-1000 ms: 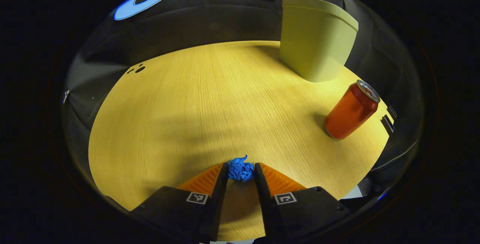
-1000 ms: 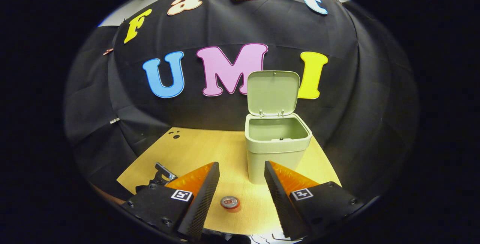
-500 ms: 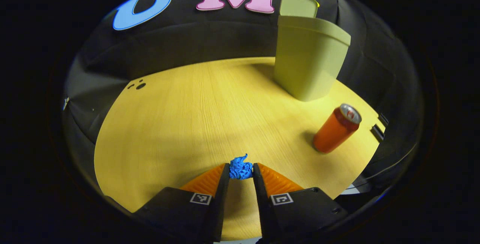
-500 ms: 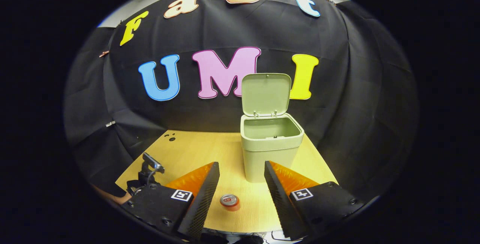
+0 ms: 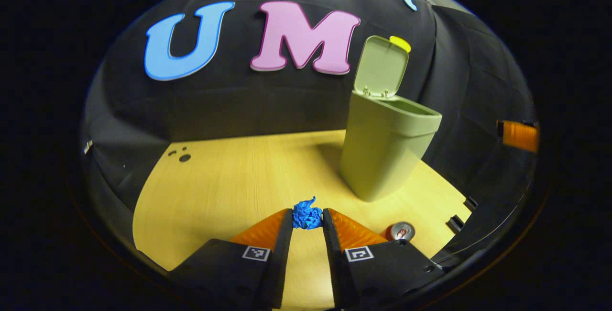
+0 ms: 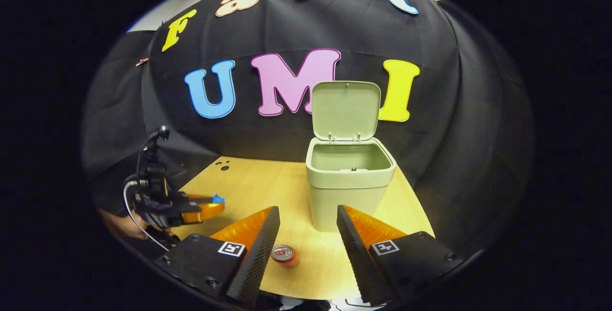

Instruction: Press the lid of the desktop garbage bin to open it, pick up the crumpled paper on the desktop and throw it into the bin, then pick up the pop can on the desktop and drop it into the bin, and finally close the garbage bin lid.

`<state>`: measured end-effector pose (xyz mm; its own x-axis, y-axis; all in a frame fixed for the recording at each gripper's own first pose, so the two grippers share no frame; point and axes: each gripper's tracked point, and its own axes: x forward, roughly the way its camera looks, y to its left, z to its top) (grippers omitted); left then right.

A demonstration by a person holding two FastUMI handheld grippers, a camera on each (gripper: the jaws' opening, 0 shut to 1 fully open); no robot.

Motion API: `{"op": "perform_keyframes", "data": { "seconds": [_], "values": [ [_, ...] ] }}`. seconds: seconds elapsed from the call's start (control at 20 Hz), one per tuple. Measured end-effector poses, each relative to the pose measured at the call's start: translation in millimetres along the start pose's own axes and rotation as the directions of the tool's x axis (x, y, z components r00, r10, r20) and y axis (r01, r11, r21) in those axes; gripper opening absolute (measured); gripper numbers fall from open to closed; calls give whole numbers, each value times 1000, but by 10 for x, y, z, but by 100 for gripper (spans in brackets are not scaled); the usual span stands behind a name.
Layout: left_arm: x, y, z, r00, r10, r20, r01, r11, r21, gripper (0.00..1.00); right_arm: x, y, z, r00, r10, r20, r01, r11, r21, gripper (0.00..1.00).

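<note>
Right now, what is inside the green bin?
The bin stands with its lid up. In the right gripper view the upper inside walls look bare. The bottom is hidden by the front rim. The crumpled paper is in the left gripper, not in the bin.

Table (image 6: 267, 182): pale wood-grain surface with a dull sheen. Garbage bin (image 6: 349, 191) at 12 o'clock and its raised lid (image 6: 346, 110): smooth, matt green plastic. Crumpled paper (image 5: 307, 216): blue, creased and rough-looking. Pop can (image 6: 284, 255) at 6 o'clock: glossy orange wall, bright metal top. Backdrop (image 6: 454, 124): black matt cloth, lightly creased.
</note>
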<state>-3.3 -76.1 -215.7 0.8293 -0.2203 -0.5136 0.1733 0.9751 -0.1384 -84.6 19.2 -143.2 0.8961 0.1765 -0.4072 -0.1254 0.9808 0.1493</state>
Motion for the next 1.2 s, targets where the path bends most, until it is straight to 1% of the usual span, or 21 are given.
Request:
{"op": "perform_keyframes", "data": {
  "seconds": [0.05,0.1,0.15,0.2,0.3,0.5,0.65,0.75,0.8,0.85,0.95,1.2],
  "values": [
    [6,-61,172,1000,-11,28,11,1000,12,43,16,1,-41,1000,7,-7,-7,1000,3,80],
    [19,-127,323,998,-26,55,25,999,25,43,33,3,-96,1000,16,-15,-16,1000,8,80],
    [41,-191,479,996,-41,79,38,998,41,43,31,7,-129,1000,23,-20,-22,1000,13,77],
    [73,-266,634,993,-57,103,51,997,58,43,34,4,-167,999,27,-26,-26,1000,16,80],
    [151,-384,891,985,-85,150,71,993,91,43,22,-20,-233,999,27,-37,-26,1000,18,80],
    [315,-648,1362,960,-146,240,106,979,172,42,-39,-51,-330,999,14,-49,-12,999,42,80],
    [432,-884,1629,935,-211,284,150,963,222,42,-10,-83,-380,998,-6,-55,9,998,56,83],
    [519,-1054,1727,920,-254,298,177,949,262,42,-87,-136,-431,998,-27,-56,31,997,64,84],
    [577,-1135,1752,913,-276,300,192,941,280,40,-146,-150,-450,998,-35,-54,39,997,71,84],
    [631,-1228,1780,907,-298,298,209,932,296,42,-161,-169,-456,997,-47,-54,51,996,75,84],
    [740,-1394,1811,896,-335,292,238,917,322,42,-184,-225,-472,996,-75,-55,80,994,81,84],
    [1103,-1766,1765,881,-406,241,302,877,375,42,-308,-376,-499,988,-146,-56,151,983,105,84]
  ]
}}
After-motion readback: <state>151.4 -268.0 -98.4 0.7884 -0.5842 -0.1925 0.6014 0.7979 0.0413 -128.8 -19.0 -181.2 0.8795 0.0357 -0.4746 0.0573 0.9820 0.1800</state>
